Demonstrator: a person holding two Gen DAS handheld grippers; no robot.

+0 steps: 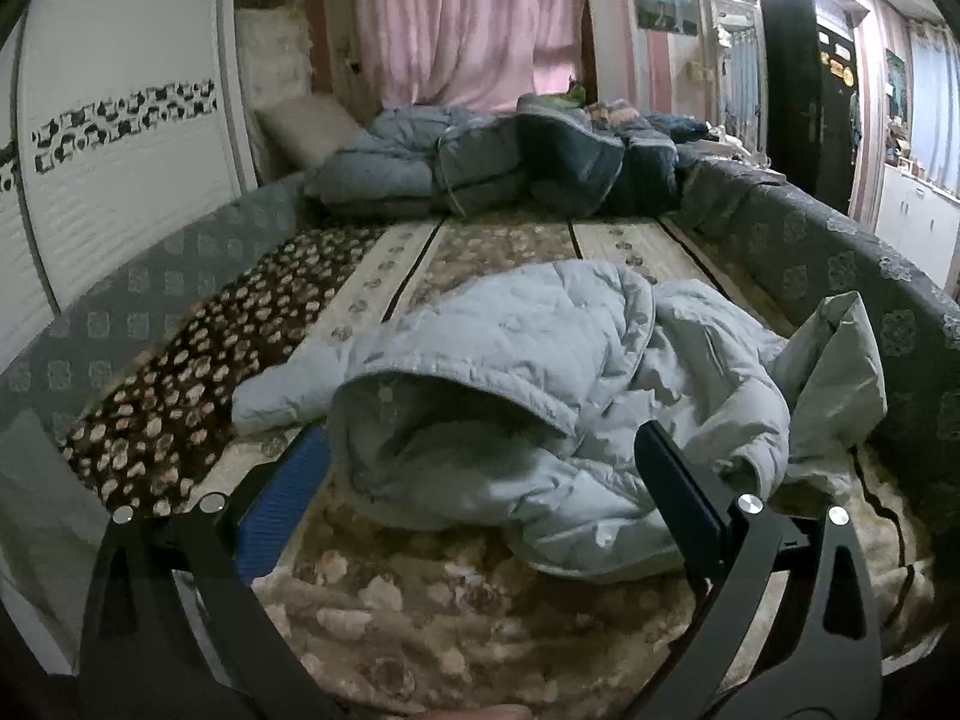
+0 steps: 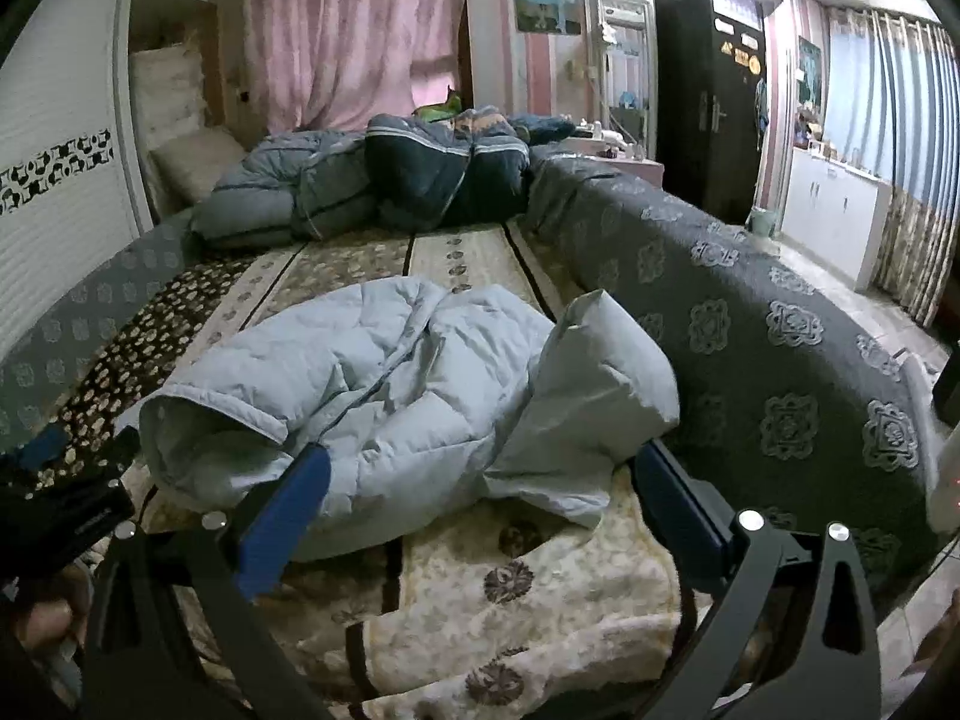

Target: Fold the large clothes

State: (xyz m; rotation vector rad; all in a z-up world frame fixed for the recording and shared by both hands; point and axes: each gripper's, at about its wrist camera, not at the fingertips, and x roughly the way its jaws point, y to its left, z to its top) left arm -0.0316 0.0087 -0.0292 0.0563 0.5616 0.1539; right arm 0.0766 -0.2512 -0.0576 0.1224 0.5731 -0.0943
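Note:
A light blue puffy hooded jacket (image 1: 528,372) lies crumpled on the patterned bed blanket (image 1: 384,600), hood toward me, one sleeve (image 1: 840,360) sticking up at the right. It also shows in the right wrist view (image 2: 390,372), with the raised sleeve (image 2: 600,372). My left gripper (image 1: 480,492) is open, its fingers on either side of the jacket's near edge, holding nothing. My right gripper (image 2: 480,498) is open and empty, its fingers straddling the jacket's lower right part. The left gripper shows at the left edge of the right wrist view (image 2: 66,480).
Rolled grey and dark blue quilts (image 1: 492,162) and a pillow (image 1: 306,126) lie at the bed's far end. A grey patterned cover (image 2: 750,330) drapes the bed's right side. A white wardrobe (image 1: 120,138) stands left; floor and cabinets (image 2: 834,210) are at right.

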